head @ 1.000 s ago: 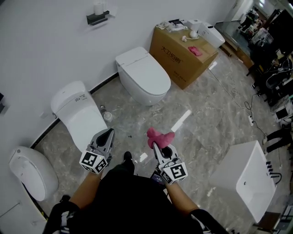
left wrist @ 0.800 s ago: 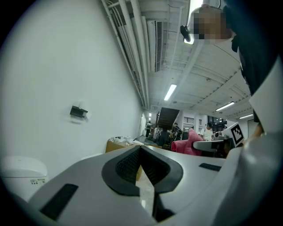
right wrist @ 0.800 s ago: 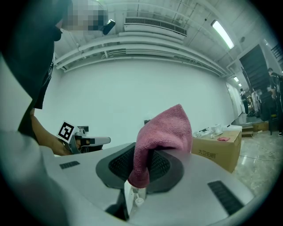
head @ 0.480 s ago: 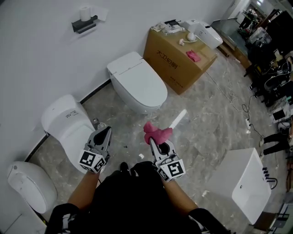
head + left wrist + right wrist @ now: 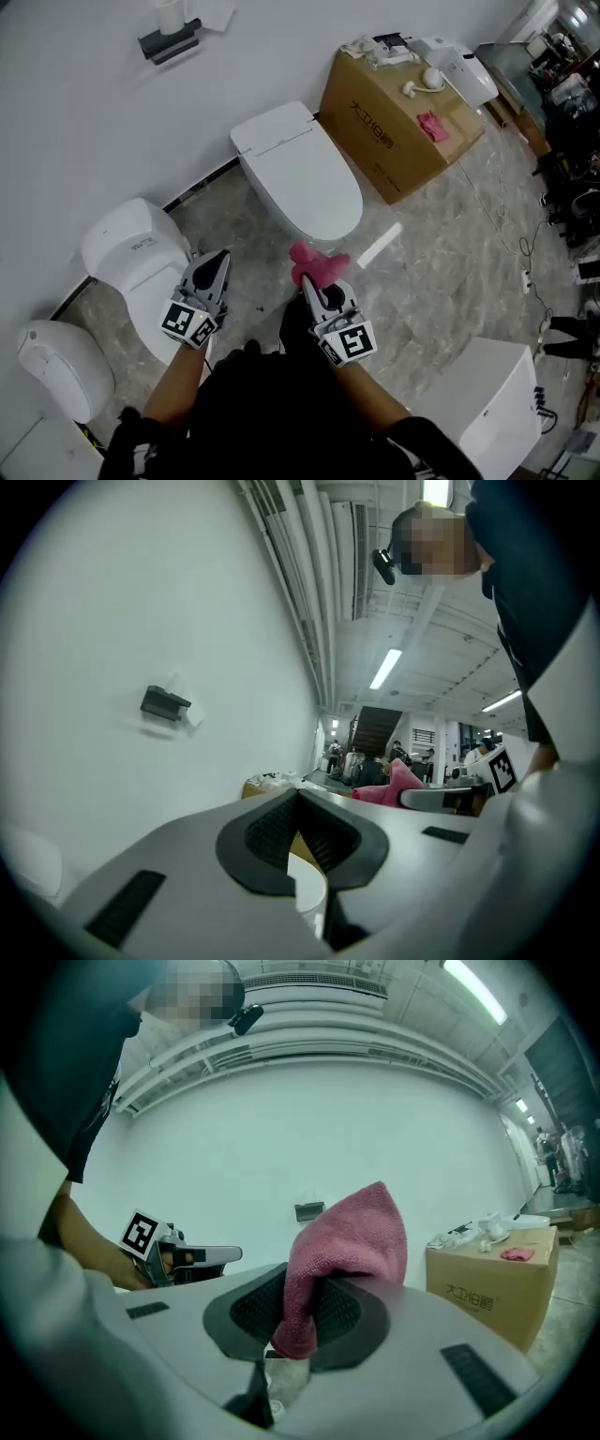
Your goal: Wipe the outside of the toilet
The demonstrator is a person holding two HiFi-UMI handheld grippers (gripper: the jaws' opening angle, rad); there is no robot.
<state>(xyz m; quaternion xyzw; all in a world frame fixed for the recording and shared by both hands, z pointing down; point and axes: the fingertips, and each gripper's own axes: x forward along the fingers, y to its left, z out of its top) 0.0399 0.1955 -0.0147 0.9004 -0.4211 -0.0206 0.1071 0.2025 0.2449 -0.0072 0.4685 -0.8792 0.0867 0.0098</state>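
our right gripper (image 5: pixel 298 1321) has its jaws closed on a low fold of the pink cloth (image 5: pixel 352 1241), and most of the cloth stands loose above the pads. our left gripper (image 5: pixel 298 832) has its jaws together with nothing between them.

the white toilet (image 5: pixel 305 178) sits just ahead of the cloth, against the wall and not yet touched; a second toilet (image 5: pixel 141 262) stands beside the left gripper, so which one we mean to wipe is unclear.

we think the thin pinch could let the cloth slip free once it drags on porcelain, or the loose part could fold back and leave bare jaws rubbing the shell.

only the right gripper view shows how little cloth is caught. only the head view shows the toilets and the gap to them; both gripper views look up at wall and ceiling.
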